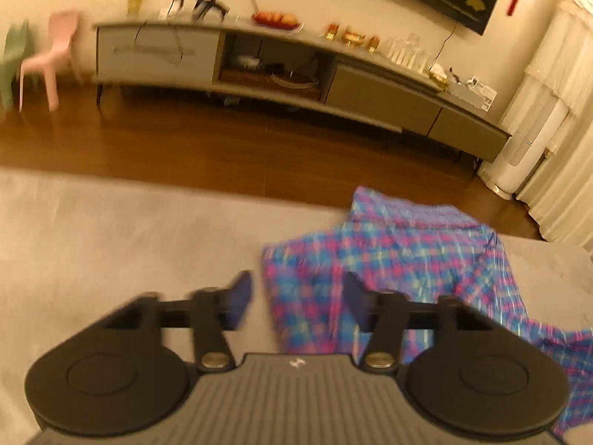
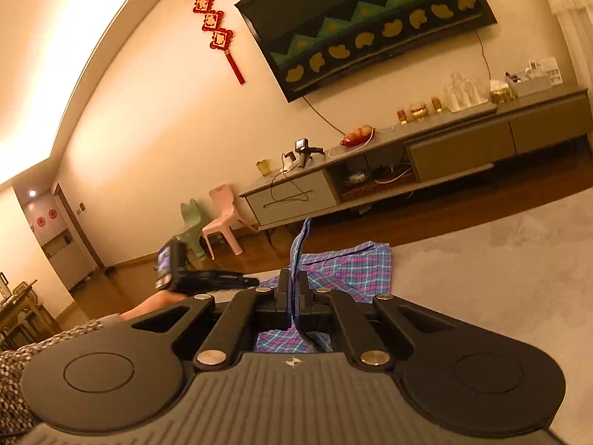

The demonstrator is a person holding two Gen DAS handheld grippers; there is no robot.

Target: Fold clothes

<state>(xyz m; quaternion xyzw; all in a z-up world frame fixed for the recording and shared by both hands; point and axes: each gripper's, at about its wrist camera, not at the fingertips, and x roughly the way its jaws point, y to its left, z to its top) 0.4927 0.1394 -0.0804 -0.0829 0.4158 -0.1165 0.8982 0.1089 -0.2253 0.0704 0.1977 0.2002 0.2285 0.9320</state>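
One plaid garment [image 1: 393, 259] is being counted, two tongs [image 1: 296, 302] [image 2: 293, 293], two plastic chairs [image 2: 222, 218] [image 2: 191, 230], one wall screen [image 2: 367, 26], one long cabinet [image 1: 289, 70].

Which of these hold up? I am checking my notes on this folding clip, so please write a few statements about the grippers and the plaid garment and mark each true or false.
1. The right gripper is shut on an edge of the blue and pink plaid garment. True.
2. The left gripper is clamped on the garment. False: its fingers stand apart with no cloth pinched between them.
3. The garment lies on the grey cloth-covered surface. True.
4. The garment is already folded into a neat square. False: it lies loosely spread with rumpled edges.
5. The pink plastic chair stands on the long grey TV cabinet. False: it stands on the wooden floor beside the cabinet.
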